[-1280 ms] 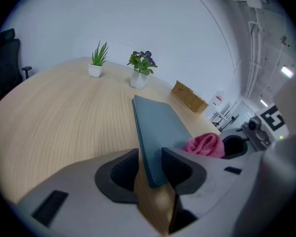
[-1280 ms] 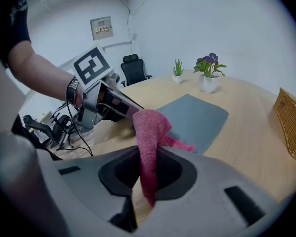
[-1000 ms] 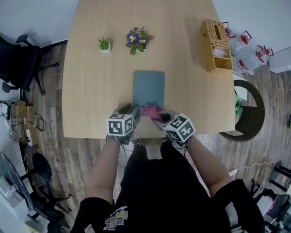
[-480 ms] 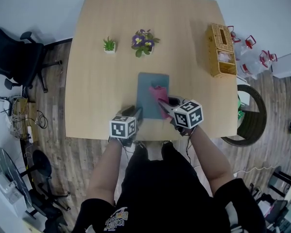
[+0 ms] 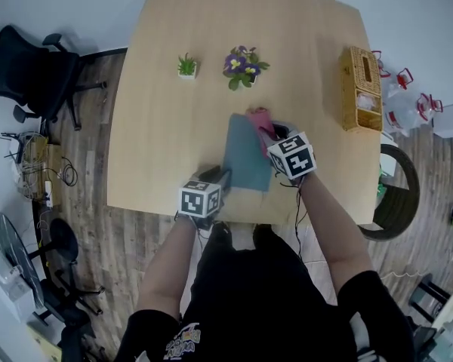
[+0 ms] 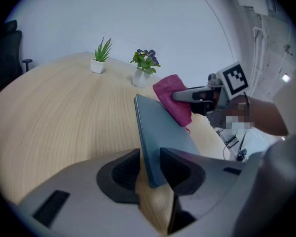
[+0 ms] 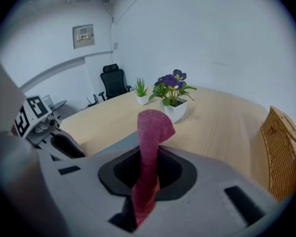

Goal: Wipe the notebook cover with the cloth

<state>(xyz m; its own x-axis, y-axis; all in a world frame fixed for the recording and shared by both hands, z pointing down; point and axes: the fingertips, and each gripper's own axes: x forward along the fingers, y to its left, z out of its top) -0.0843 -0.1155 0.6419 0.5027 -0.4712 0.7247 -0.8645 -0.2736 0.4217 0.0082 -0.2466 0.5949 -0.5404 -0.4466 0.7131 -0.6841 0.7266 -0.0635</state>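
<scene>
Left tool (image 6: 150, 168) closing, pinching near edge of notebook (image 5: 246, 158), right tool (image 7: 148, 154) pinching cloth (image 7: 151, 126) at far edge, table (image 5: 302, 51) beyond

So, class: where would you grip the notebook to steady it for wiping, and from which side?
Its near left corner, approached from the table's front edge. The notebook is a thin slab, so jaws span its thickness there, clear of the cloth at the far end. The left gripper, jaws just closing, grips there.
</scene>
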